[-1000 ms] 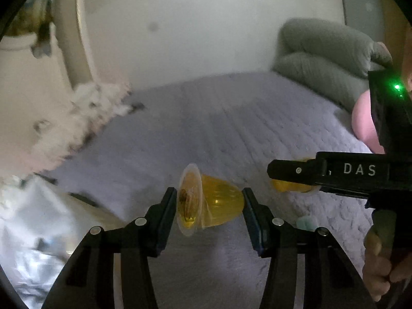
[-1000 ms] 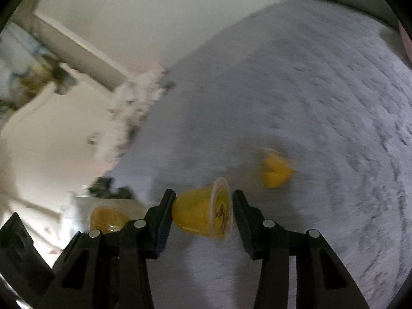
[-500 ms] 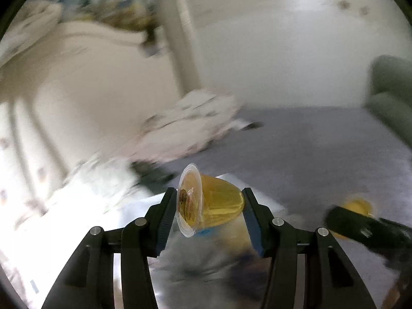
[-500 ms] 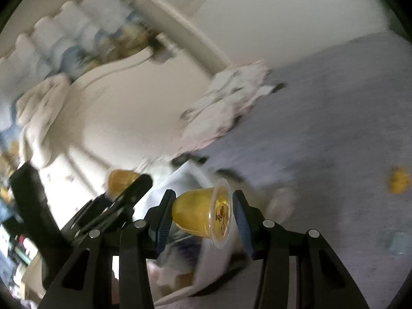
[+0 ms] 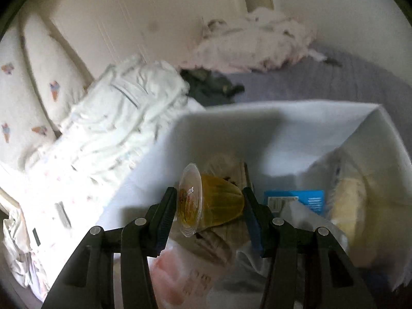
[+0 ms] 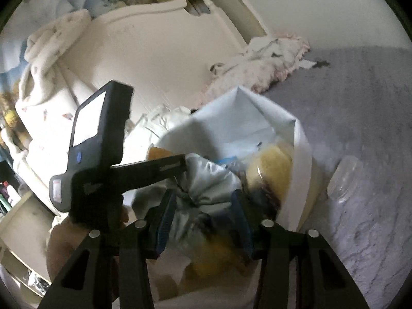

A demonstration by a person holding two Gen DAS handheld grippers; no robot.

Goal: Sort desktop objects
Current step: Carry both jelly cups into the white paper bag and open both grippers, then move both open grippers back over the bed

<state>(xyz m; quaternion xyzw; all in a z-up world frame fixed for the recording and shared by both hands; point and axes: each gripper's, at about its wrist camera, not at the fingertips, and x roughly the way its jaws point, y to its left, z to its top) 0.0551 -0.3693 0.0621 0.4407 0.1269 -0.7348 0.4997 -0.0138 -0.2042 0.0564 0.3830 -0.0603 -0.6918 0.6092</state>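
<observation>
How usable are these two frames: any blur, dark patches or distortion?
Left wrist view: the jelly cup and the left gripper are sharp, while the white bin rim and bedding smear with motion. Right wrist view: the bin contents between the right gripper fingers are blurred and shadowed. Both views bend at the edges, with black fisheye corners.

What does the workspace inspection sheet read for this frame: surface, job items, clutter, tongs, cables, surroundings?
Surface: grey bedspread, bearing an open white box.
Job's things: yellow jelly cup held sideways over the box; silver bag and blue packet inside it.
Clutter: clear plastic tub lying on the bedspread beside the box.
Tongs: left tongs shut on the jelly cup; right tongs open above the box, holding nothing.
Cables: nothing seen.
Surroundings: cream headboard, crumpled laundry, folded white bedding.
</observation>
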